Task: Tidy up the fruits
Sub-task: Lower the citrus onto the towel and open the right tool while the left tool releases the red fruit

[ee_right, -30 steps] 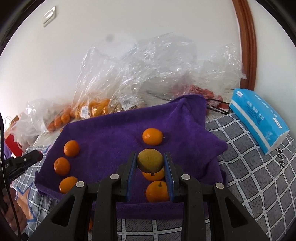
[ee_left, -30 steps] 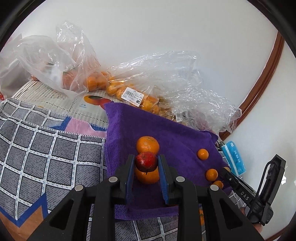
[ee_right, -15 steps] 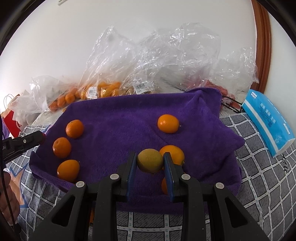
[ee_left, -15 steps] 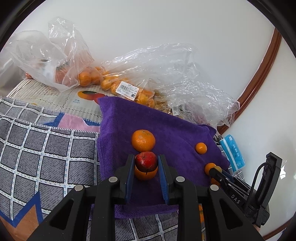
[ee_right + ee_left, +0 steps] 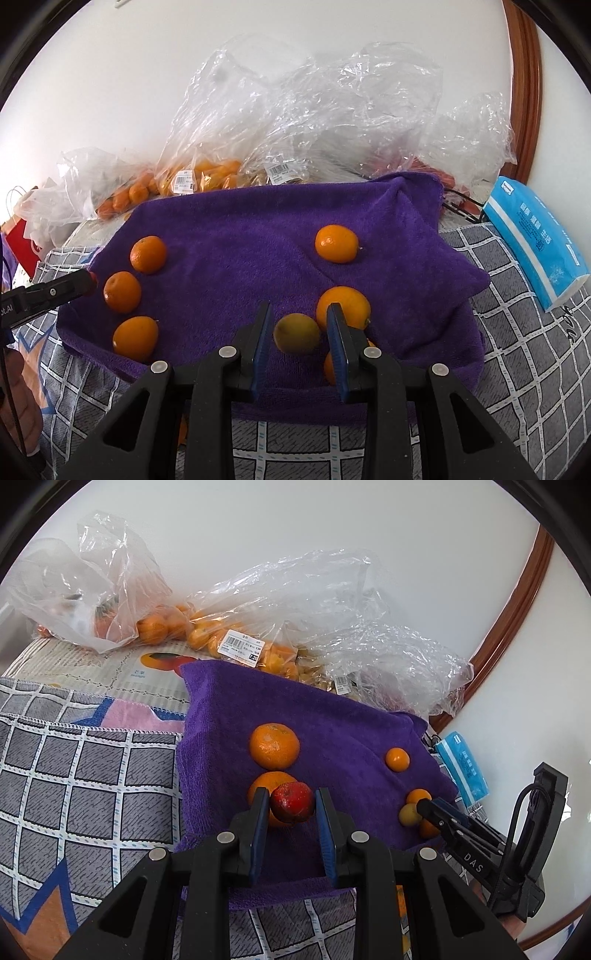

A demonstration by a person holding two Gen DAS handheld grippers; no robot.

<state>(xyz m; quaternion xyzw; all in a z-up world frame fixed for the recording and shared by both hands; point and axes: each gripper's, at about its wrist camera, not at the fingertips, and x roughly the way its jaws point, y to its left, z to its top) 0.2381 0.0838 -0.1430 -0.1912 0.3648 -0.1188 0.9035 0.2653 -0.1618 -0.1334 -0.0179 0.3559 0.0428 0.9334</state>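
Note:
A purple towel (image 5: 332, 723) (image 5: 236, 236) lies on a checked cloth and holds several oranges. My left gripper (image 5: 291, 805) is shut on a small red fruit (image 5: 291, 802) just above the towel, in front of two oranges (image 5: 274, 745). My right gripper (image 5: 298, 334) has its jaws slightly apart around a yellow-green fruit (image 5: 296, 333) that rests on the towel; gaps show on both sides. An orange (image 5: 345, 304) lies just right of it, another (image 5: 336, 243) farther back. Three oranges (image 5: 122, 291) line the towel's left side.
Clear plastic bags of oranges (image 5: 229, 635) (image 5: 207, 173) lie against the white wall behind the towel. A blue tissue pack (image 5: 535, 236) lies to the right. A checked grey cloth (image 5: 74, 768) covers the surface around the towel. A brown door frame (image 5: 524, 88) stands at right.
My right gripper has come down to the towel and opened, letting go of the yellow-green fruit. My left gripper has moved lower and nearer the towel with the red fruit still held.

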